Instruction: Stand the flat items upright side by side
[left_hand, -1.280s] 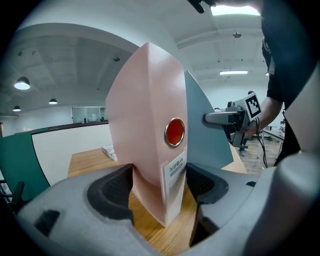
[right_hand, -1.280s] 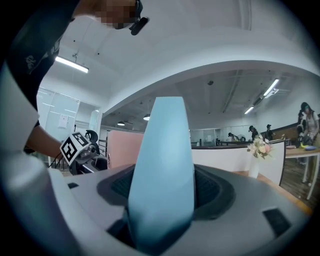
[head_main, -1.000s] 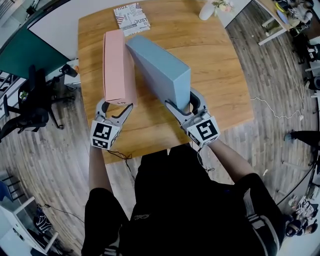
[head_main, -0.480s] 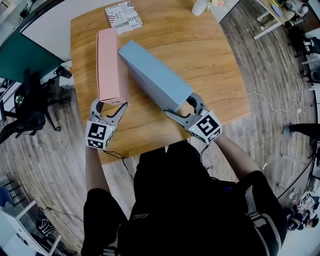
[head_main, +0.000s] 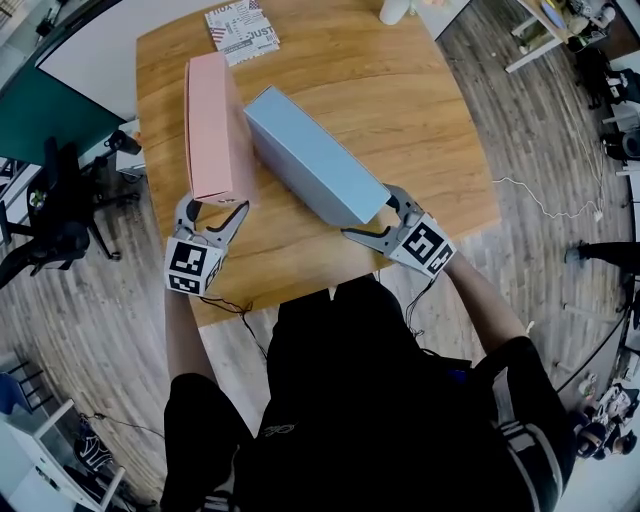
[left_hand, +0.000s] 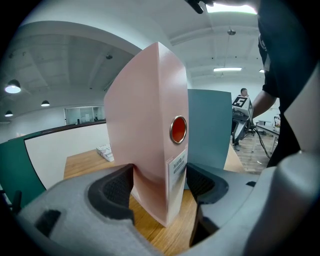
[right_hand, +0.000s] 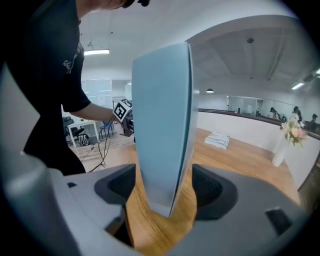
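Observation:
A pink binder (head_main: 210, 120) stands upright on its long edge on the wooden table (head_main: 420, 130). My left gripper (head_main: 215, 207) is shut on its near end, pads against both faces (left_hand: 145, 130). A blue-grey binder (head_main: 310, 165) stands upright to its right, angled away from the pink one at the near end. My right gripper (head_main: 368, 212) straddles the near end of the blue-grey binder (right_hand: 162, 125). Its jaws have just been opening, and slim gaps show between its pads and the binder. In the left gripper view, the blue-grey binder (left_hand: 207, 130) shows behind the pink one.
A patterned booklet (head_main: 240, 30) lies at the table's far left edge. A white vase (head_main: 395, 10) stands at the far edge. A black office chair (head_main: 60, 210) is on the floor to the left. The table's near edge runs just under both grippers.
The right gripper has sunk with the blue-grey binder, whose raised near end came down onto the table, and its jaws widened. The left gripper and pink binder stayed put.

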